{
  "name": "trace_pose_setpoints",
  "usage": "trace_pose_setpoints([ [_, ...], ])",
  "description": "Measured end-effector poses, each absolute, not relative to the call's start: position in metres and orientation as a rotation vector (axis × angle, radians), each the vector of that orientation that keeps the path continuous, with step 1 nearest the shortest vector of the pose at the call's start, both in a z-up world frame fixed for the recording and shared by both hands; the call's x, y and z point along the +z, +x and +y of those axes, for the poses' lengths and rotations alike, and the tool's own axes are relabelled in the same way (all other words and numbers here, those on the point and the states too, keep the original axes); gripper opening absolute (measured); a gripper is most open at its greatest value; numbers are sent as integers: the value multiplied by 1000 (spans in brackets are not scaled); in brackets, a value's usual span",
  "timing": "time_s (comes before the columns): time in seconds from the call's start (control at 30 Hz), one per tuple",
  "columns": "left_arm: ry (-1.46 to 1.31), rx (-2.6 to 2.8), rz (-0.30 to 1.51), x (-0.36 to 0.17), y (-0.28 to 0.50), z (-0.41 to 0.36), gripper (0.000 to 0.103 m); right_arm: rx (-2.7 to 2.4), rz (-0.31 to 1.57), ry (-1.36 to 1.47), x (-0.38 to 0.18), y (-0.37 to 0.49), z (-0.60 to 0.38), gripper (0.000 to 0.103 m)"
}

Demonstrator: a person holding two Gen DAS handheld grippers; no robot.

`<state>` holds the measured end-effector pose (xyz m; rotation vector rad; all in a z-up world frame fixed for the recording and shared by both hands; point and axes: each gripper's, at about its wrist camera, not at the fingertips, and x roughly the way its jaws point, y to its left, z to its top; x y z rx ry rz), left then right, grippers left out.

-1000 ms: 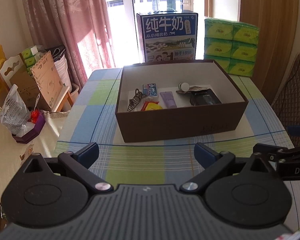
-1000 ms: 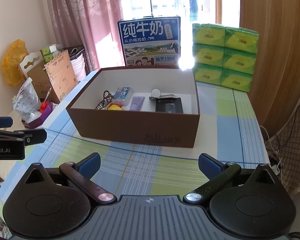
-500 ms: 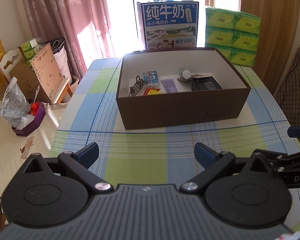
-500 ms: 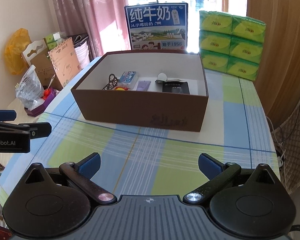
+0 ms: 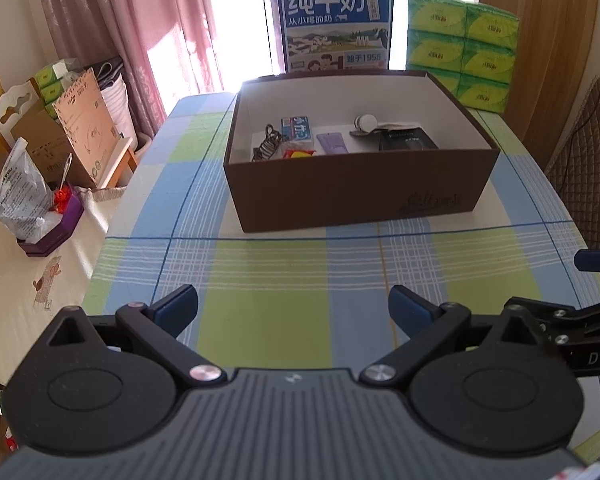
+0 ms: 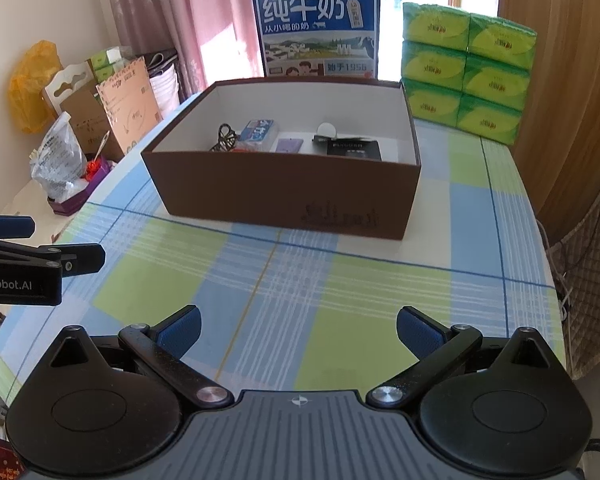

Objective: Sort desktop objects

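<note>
Both tongs spread wide, empty
Left tongs (image 5: 293, 305) and right tongs (image 6: 298, 329) hover over the counter (image 6: 340, 292), touching nothing, short of the box (image 6: 284, 192)

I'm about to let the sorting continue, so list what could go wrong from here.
1. The brown box has tall walls; a gripper reaching in for the hair clip or purple tube could catch the near rim and shove the box.
2. The items lie packed close together, so the open left gripper may pinch two at once.
3. The right gripper and left one sit close, side by side; they could collide if both reach in.
</note>
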<state>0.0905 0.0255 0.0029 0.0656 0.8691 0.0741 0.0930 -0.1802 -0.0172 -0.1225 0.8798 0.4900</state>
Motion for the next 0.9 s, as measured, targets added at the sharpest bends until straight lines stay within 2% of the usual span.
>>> trace_pose_setpoints([
  [0.9,59,67,880,-5,97,19,102,476,911,-134,-27,94,-186,101],
])
